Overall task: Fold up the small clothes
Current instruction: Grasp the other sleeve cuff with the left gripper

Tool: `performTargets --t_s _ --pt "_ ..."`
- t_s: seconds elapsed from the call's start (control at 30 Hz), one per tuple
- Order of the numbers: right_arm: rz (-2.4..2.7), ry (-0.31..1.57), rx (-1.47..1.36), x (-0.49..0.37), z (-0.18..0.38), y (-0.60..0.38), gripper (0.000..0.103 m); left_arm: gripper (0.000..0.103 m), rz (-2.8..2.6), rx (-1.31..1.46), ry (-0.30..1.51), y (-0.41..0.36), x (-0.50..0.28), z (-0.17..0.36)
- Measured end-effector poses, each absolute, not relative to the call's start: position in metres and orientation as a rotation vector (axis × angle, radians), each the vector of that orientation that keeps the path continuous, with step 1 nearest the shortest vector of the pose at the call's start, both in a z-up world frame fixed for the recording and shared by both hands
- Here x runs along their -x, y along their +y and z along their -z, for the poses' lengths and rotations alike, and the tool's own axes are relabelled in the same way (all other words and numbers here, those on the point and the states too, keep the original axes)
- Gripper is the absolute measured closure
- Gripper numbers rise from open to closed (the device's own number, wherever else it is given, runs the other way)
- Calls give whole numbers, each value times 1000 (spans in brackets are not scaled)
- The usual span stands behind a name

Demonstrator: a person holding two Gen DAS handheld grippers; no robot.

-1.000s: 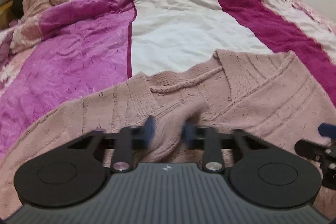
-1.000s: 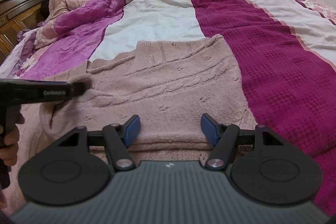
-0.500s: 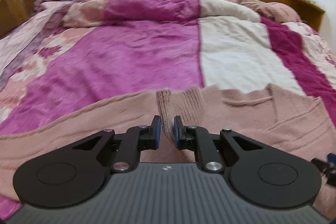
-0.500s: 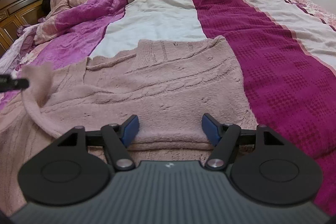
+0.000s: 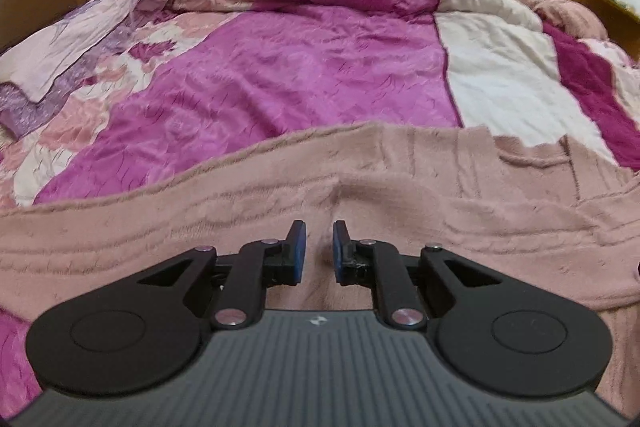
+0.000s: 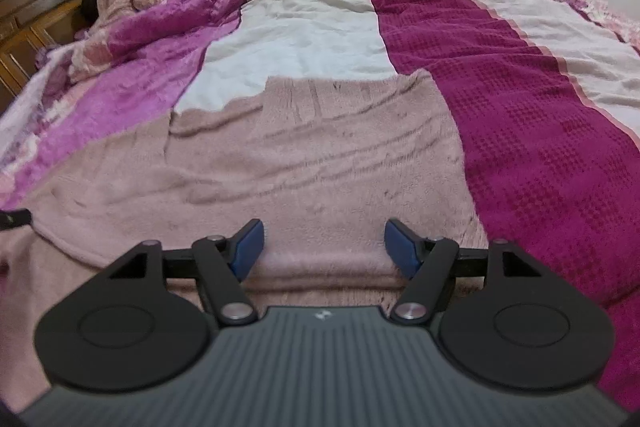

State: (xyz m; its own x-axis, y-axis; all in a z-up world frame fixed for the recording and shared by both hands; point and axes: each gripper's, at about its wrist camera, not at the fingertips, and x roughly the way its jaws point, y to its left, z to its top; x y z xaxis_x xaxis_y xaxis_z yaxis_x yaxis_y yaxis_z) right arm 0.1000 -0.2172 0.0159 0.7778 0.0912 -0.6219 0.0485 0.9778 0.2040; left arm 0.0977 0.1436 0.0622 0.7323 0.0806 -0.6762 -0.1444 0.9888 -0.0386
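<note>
No readable text or numbers; only small white logo mark on each gripper body

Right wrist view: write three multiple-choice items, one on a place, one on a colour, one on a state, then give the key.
1. The pink knitted sweater lies: A on a wooden floor; B on the magenta-and-white striped quilt; C on a hanger.
2. The right gripper has pads that are: A blue; B red; C yellow.
3. The right gripper is: A shut on the sweater; B holding a sock; C open.
B: the sweater is spread flat on the quilt. A: both pads show blue. C: the pads stand wide apart, pinching nothing.
</note>
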Motion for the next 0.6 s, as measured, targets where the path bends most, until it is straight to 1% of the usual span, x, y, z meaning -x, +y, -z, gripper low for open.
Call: performTargets --t_s 0.1,0.2,0.3,0.37,0.4,0.43,0.6 --pt "-14 644 -208 -110 -35 -233 34 71 -91 139 740 146 -110 -64" --pt "9 621 -164 -131 -46 -250 34 69 -72 166 762 146 -123 -60" --pt "40 636 -135 -159 -40 -268 34 68 -78 160 788 144 -134 -53" --pt "51 662 -137 -178 -29 -278 34 61 -85 163 807 144 -139 -48" --pt "61 678 -137 -187 -23 -281 34 56 -84 166 815 144 -140 -46" --pt "64 687 -131 -191 -19 -282 34 53 -76 167 818 144 -141 -45" --pt "12 696 -144 -202 -6 -281 34 50 -65 137 809 140 -150 -41"
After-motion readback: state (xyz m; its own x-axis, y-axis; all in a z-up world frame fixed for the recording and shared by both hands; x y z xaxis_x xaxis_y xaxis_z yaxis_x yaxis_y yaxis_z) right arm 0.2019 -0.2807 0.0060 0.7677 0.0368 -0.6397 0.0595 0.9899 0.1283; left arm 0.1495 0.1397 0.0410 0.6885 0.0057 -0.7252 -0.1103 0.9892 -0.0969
